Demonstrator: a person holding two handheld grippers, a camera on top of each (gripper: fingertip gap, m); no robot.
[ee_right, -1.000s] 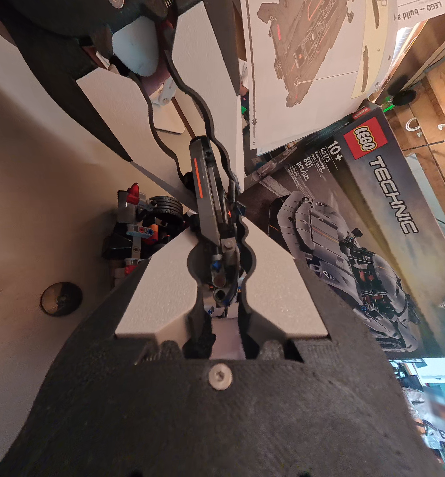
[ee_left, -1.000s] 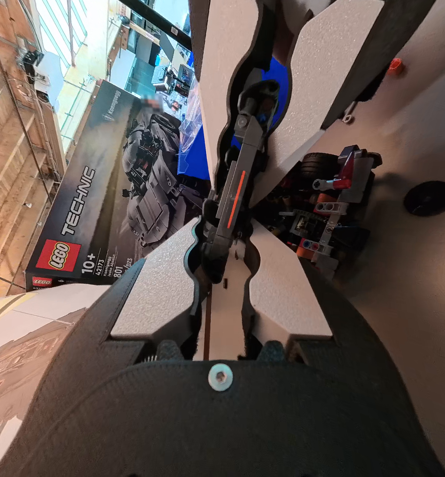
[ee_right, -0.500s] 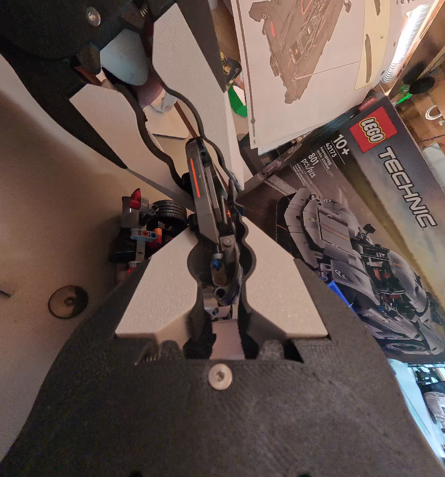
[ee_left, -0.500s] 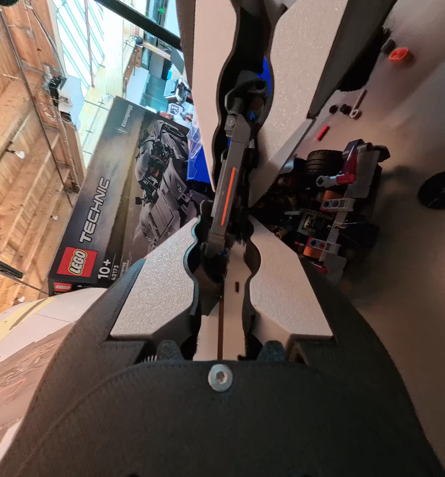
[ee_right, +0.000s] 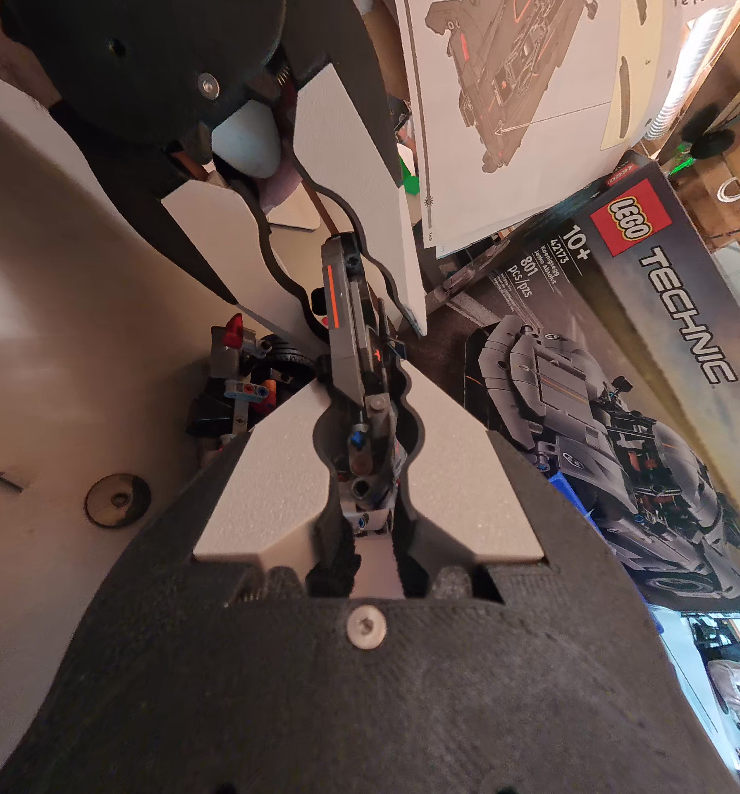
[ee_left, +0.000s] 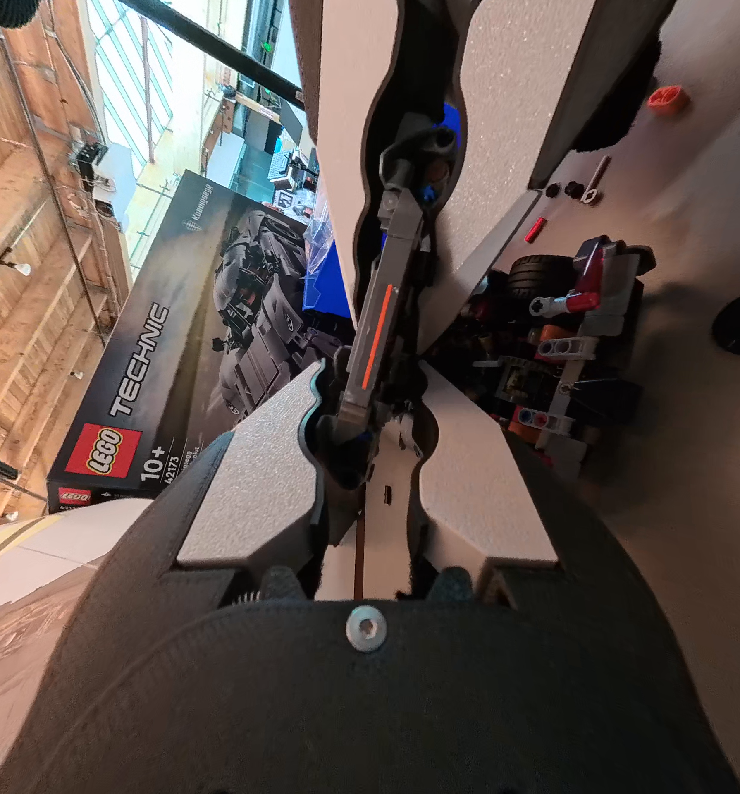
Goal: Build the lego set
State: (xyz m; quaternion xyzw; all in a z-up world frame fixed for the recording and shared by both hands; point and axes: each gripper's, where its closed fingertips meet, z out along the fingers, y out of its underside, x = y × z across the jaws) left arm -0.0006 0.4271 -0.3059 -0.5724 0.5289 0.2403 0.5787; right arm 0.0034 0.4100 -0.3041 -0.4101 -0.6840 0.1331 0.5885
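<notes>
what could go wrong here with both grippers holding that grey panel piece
1. The left gripper and right gripper each clamp one end of the long grey panel assembly; pulling or twisting against each other might pop its joints apart.
2. It hangs over the partly built car; a slip could drop it there and knock pieces off.
3. Small loose parts like the red pin lie nearby and could get swept away.

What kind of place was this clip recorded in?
Probably a workshop or lab in a loft-style building: a wooden plank ceiling, big windows, and a table with a set box and half-built car.
</notes>
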